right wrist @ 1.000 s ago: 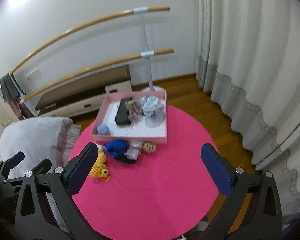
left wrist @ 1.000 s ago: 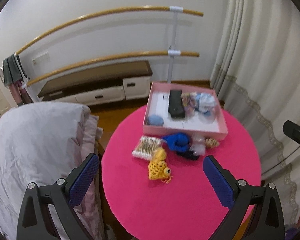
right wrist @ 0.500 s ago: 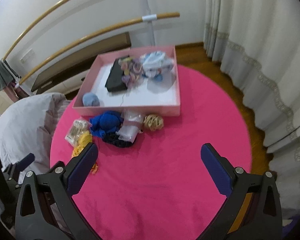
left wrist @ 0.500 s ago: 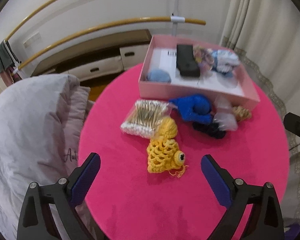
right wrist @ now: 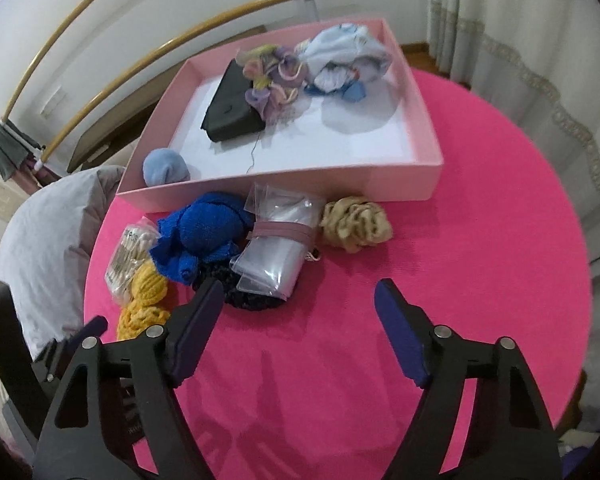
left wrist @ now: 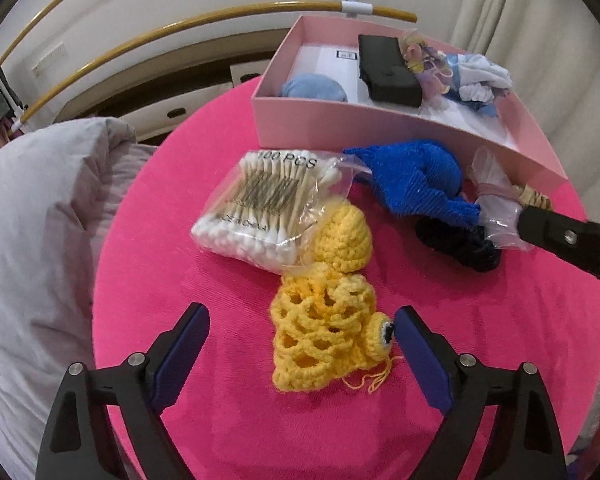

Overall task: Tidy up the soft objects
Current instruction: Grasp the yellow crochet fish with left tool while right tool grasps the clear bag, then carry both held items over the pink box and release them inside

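The left gripper is held wide open and empty, its blue pads flanking the yellow crochet toy nearest on the pink table, seemingly for a grasp. The right gripper is likewise spread and empty, near the plastic pouch. Farther off, a cotton-swab pack touches the toy and may be dragged. Beyond, the blue knit and tan scrunchie are crowded against the pink box.
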The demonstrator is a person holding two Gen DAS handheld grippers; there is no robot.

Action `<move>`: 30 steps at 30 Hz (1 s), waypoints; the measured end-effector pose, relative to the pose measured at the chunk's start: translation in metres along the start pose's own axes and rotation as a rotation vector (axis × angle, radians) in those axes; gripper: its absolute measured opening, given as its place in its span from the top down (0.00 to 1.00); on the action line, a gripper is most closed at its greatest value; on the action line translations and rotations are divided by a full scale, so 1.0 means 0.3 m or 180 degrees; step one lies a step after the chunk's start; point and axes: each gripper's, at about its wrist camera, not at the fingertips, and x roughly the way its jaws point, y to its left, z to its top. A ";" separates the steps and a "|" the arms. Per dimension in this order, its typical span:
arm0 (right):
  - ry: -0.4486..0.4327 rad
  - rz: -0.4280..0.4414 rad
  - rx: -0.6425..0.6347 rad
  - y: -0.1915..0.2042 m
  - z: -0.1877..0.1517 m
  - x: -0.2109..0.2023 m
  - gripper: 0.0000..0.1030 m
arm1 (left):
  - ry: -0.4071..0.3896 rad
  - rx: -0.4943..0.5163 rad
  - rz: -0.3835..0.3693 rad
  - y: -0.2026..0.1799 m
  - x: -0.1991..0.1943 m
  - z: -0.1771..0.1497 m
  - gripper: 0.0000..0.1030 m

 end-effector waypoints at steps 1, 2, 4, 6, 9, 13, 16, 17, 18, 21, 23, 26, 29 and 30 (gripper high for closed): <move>0.0004 0.0028 0.0014 0.002 0.005 0.012 0.30 | 0.0006 -0.0018 -0.0015 0.001 0.007 0.002 0.13; 0.0011 0.0054 0.0028 0.004 0.009 0.024 0.33 | 0.0008 -0.0025 -0.0023 0.001 0.013 0.004 0.15; 0.0010 0.0075 0.0038 0.010 0.021 0.042 0.36 | 0.0025 -0.0008 -0.0039 -0.005 0.022 0.008 0.21; 0.0007 0.0115 0.0062 0.015 0.032 0.059 0.38 | 0.0049 0.0016 -0.0049 -0.009 0.032 0.013 0.27; 0.0060 0.0152 0.0113 0.016 0.048 0.101 0.45 | 0.0108 0.0011 -0.0088 -0.015 0.059 0.027 0.34; 0.0089 0.0227 0.0242 -0.010 0.057 0.132 0.55 | 0.0106 -0.0008 -0.0115 -0.013 0.053 0.049 0.48; 0.0104 0.0285 0.0259 -0.028 0.046 0.131 0.58 | 0.0114 -0.0014 -0.0166 -0.013 0.048 0.058 0.59; 0.0106 0.0292 0.0255 -0.031 0.042 0.128 0.60 | 0.0117 -0.0021 -0.0184 -0.013 0.045 0.059 0.63; 0.0103 0.0300 0.0251 -0.035 0.036 0.121 0.61 | 0.0114 -0.0022 -0.0196 -0.014 0.042 0.060 0.66; 0.0079 0.0318 0.0256 -0.045 0.021 0.088 0.63 | 0.0094 -0.0025 -0.0228 -0.017 0.017 0.051 0.71; 0.0066 0.0339 0.0262 -0.052 0.008 0.064 0.63 | 0.0089 -0.0036 -0.0236 -0.020 -0.001 0.044 0.72; 0.0076 0.0342 0.0243 -0.060 -0.011 0.039 0.63 | 0.0092 -0.0052 -0.0231 -0.024 -0.026 0.033 0.73; 0.0072 0.0336 0.0226 -0.068 -0.031 0.008 0.63 | 0.0074 -0.0032 -0.0209 -0.030 -0.062 0.016 0.73; 0.0061 0.0327 0.0221 -0.072 -0.034 -0.003 0.63 | 0.0067 -0.0018 -0.0199 -0.035 -0.074 0.011 0.73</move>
